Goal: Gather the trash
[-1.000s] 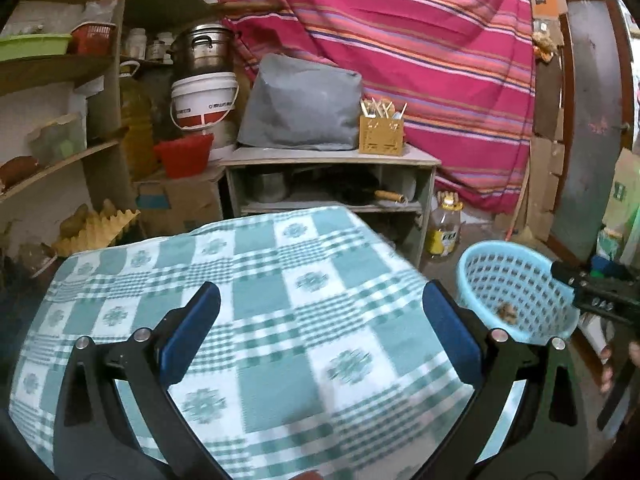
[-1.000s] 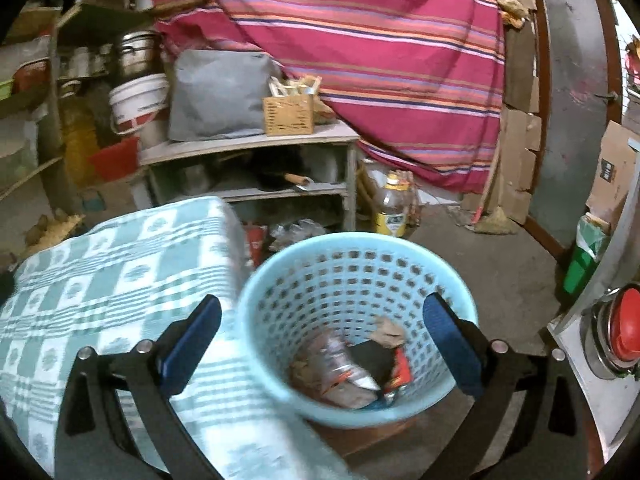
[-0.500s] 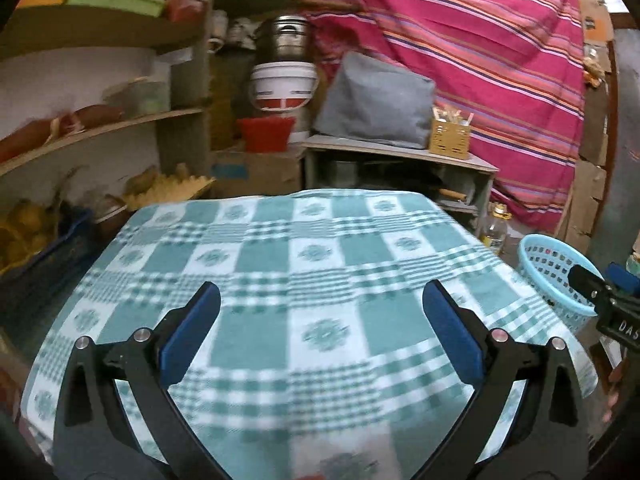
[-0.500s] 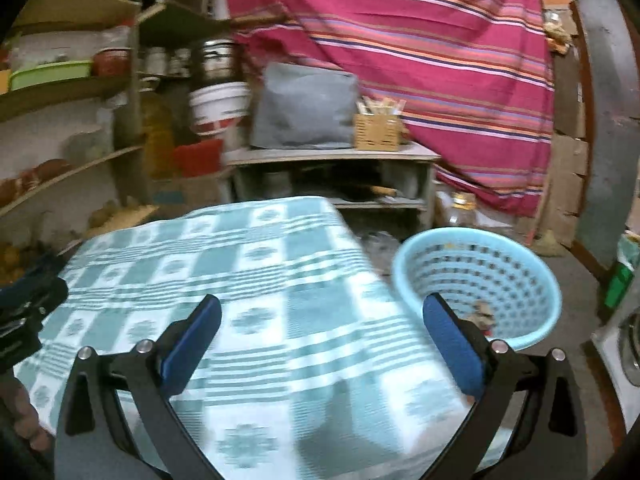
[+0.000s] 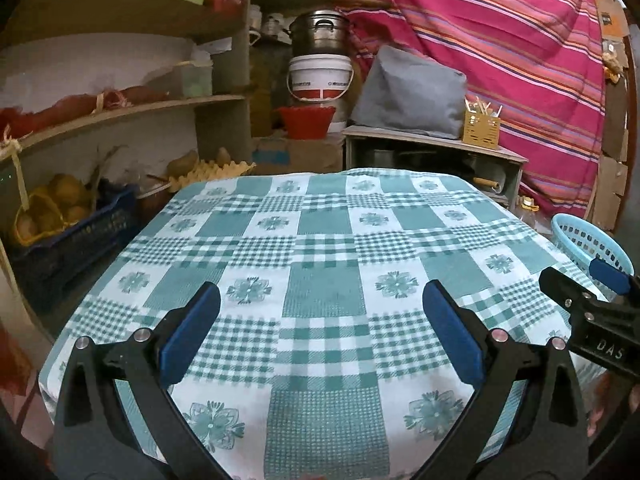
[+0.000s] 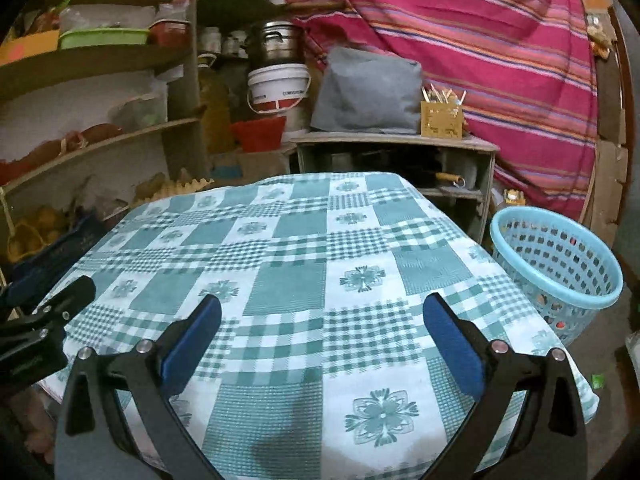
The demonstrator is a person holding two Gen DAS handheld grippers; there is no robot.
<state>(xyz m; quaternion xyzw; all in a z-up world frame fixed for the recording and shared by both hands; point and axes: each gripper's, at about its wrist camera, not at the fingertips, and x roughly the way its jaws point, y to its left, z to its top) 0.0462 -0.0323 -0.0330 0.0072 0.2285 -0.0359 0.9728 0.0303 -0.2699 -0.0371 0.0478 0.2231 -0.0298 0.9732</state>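
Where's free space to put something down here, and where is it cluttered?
The whole checked tablecloth is bare between both open grippers, left gripper and right gripper, out to its far edge. Crowded: the wall shelves at left and the low cabinet top. The blue basket holds trash.

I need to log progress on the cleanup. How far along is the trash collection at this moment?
Looks nearly done. The checked tablecloth shows no litter in either view, and some colored bits show through the blue basket beside the table. Nothing is in hand: the left tool and right tool hover open over the cloth. No visible trash remains; the basket's full contents are hidden.
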